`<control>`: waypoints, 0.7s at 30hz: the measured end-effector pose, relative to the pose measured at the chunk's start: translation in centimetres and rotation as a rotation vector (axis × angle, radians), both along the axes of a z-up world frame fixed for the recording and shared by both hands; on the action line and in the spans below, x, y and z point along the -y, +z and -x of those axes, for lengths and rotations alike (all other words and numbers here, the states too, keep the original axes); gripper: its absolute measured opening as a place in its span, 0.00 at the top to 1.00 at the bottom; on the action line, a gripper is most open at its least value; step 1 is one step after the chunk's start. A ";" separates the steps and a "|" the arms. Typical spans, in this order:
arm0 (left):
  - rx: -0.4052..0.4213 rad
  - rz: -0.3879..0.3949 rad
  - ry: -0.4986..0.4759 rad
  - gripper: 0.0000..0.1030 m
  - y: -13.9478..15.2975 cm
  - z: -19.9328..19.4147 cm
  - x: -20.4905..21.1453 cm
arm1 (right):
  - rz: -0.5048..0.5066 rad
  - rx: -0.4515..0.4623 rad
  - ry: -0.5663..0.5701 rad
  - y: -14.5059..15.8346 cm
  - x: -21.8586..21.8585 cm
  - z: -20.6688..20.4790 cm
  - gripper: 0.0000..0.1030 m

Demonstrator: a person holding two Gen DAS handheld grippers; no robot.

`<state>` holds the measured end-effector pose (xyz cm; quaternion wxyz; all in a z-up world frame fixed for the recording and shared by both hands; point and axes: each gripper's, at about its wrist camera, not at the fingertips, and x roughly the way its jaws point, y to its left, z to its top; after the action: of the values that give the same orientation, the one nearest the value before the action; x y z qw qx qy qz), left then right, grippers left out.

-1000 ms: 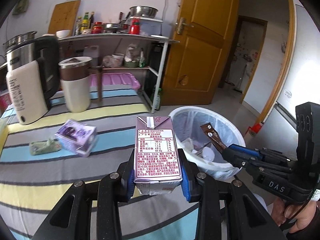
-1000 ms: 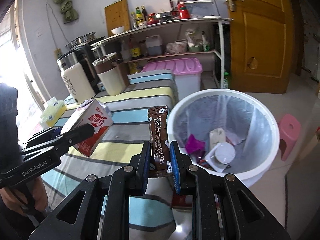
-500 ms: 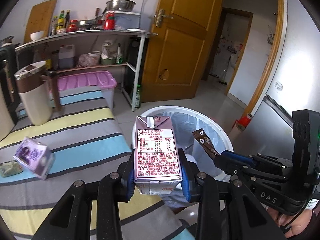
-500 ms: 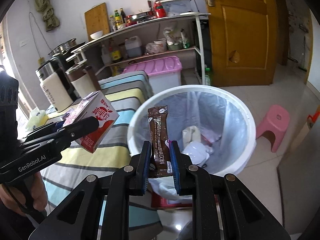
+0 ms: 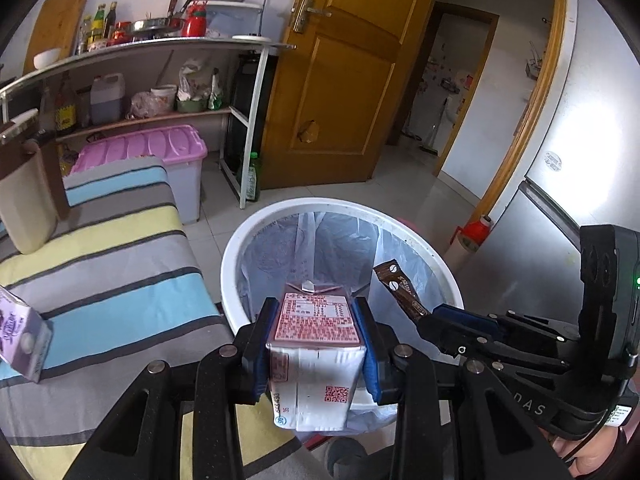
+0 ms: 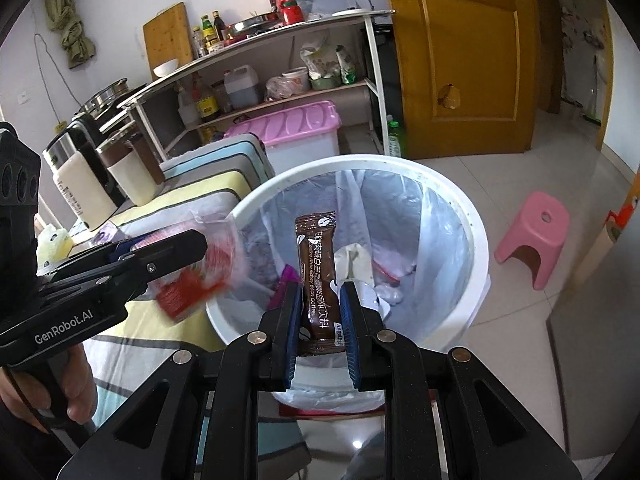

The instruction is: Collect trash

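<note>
Brown coffee sachet (image 6: 318, 280) stands upright between the blue pads of the right gripper (image 6: 320, 326), pinched tight, over the white bin (image 6: 478, 240). The left gripper (image 5: 316, 346) clamps a pink-and-white milk carton (image 5: 314, 354), tilted toward 12 o'clock above the rim. Inside the lined bin lie white wrappers and a purple packet (image 6: 286, 286).
</note>
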<state>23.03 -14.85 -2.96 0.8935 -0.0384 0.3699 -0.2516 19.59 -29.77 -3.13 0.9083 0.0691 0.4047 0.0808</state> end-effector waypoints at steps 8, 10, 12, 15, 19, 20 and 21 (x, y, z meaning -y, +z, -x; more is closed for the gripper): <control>-0.018 0.011 -0.005 0.56 -0.4 -0.7 0.1 | -0.017 -0.027 -0.006 -0.7 0.4 -0.4 0.70; -0.017 0.021 -0.004 0.54 -0.2 -0.5 0.0 | -0.020 -0.021 -0.009 -0.5 0.5 -0.2 0.61; -0.012 0.025 -0.002 0.54 0.0 -0.3 -0.1 | -0.021 -0.013 -0.014 -0.3 0.6 0.0 0.61; -0.017 0.042 0.000 0.54 0.2 -0.1 -0.5 | -0.025 -0.005 -0.020 0.1 0.7 0.3 0.61; -0.011 0.048 0.007 0.54 0.4 0.6 -1.1 | -0.029 0.004 -0.021 0.5 0.6 0.9 0.61; -0.009 0.048 0.008 0.54 0.4 0.8 -1.3 | -0.029 0.006 -0.020 0.6 0.5 1.0 0.61; -0.006 0.047 0.010 0.54 0.5 1.0 -1.4 | -0.028 0.008 -0.017 0.7 0.4 1.2 0.61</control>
<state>22.01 -13.40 -2.45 0.8925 -0.0621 0.3663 -0.2557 18.43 -30.16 -2.39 0.9096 0.0852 0.3990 0.0789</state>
